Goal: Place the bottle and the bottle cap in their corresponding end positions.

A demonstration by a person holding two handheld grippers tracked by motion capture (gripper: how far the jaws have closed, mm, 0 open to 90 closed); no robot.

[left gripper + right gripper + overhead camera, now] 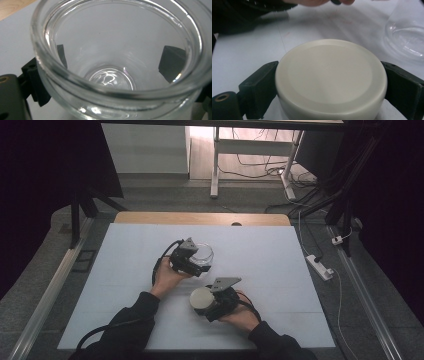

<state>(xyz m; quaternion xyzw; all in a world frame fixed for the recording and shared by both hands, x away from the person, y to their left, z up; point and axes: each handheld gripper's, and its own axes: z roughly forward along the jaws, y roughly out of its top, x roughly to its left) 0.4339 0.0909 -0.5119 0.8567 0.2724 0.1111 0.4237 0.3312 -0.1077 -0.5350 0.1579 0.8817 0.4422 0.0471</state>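
Left gripper (196, 262) clamps empty glass jar (117, 62) — right gripper (207, 306) pinches cream lid (330, 77).

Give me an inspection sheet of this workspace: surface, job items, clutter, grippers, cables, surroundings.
Surface: white table top, wooden strip at far edge.
Job's things: clear glass jar, empty, no lid on; cream round lid, apart from jar.
Clutter: nothing seen.
Grippers: left gripper shut on jar; right gripper shut on lid.
Cables: a black cable trails from the left gripper; power strip and loose wires on floor.
Surroundings: grey floor, white desk frame behind.
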